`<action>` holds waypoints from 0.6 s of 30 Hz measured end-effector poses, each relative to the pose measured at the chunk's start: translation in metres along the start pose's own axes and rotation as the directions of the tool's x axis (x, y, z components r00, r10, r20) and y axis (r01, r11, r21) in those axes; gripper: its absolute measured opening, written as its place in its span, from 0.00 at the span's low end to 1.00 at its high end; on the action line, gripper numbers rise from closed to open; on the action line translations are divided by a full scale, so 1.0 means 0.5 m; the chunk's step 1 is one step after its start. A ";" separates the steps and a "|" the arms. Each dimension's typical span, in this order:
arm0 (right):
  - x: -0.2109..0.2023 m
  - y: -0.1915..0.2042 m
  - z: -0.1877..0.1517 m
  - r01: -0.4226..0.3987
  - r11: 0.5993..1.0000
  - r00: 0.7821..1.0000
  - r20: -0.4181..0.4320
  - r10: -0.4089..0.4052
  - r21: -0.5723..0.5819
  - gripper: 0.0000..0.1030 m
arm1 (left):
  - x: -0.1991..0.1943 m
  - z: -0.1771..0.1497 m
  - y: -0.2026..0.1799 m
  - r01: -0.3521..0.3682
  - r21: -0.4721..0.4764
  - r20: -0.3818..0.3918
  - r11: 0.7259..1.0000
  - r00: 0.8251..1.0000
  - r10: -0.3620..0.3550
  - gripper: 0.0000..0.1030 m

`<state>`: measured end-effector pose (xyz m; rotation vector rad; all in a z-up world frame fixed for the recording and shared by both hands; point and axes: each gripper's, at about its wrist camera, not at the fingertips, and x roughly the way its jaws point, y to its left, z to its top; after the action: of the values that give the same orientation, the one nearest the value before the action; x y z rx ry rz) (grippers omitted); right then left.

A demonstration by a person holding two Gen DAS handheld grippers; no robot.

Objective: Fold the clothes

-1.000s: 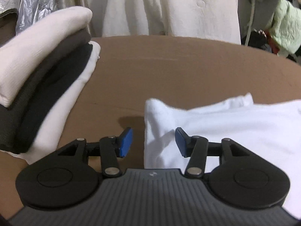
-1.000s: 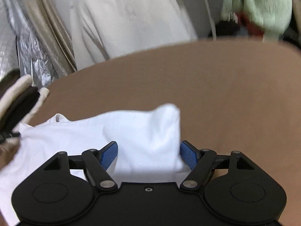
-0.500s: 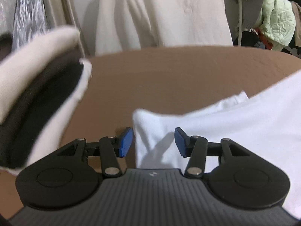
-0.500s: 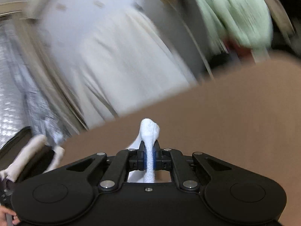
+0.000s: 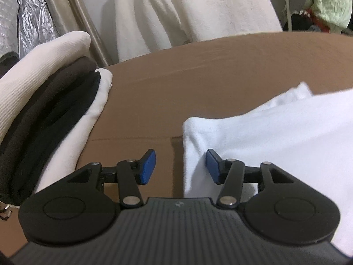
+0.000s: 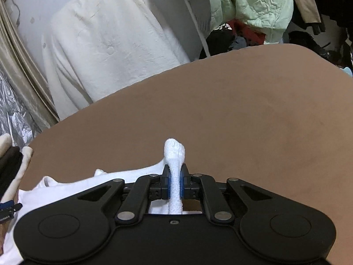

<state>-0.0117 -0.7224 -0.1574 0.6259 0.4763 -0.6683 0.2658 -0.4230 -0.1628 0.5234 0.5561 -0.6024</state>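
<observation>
The right gripper (image 6: 174,188) is clamped on a bunched corner of the white garment (image 6: 66,190), which lies on the brown worktop (image 6: 242,114). The left gripper (image 5: 181,169) is spread wide around the garment's near left corner, beside a stack of folded clothes (image 5: 44,114).

White shirt (image 5: 275,137), brown table (image 5: 220,70), blue-padded black tongs (image 5: 180,167).

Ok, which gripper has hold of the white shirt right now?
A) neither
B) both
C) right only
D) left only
C: the right gripper is shut on a bunched fold of the white shirt, while the left gripper is open at its edge.
</observation>
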 end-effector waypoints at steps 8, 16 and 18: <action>-0.022 -0.032 -0.009 0.063 0.995 0.998 -0.014 -0.062 0.082 0.30 | -0.032 -0.003 -0.007 -0.101 0.076 -0.020 0.992 0.995 0.102 0.49; -0.182 -0.056 -0.051 -0.115 0.956 0.987 -0.081 0.142 0.271 0.58 | -0.151 -0.003 0.043 -0.052 -0.055 -0.057 0.997 0.997 0.049 0.61; -0.212 -0.064 -0.084 -0.120 0.941 0.981 -0.110 0.162 0.317 0.58 | -0.173 -0.018 0.041 -0.036 -0.067 -0.083 0.997 0.996 0.030 0.61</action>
<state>-0.1157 -0.6697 -0.1372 0.9986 0.4499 -0.5693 0.2164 -0.3705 -0.1099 0.4935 0.6421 -0.5305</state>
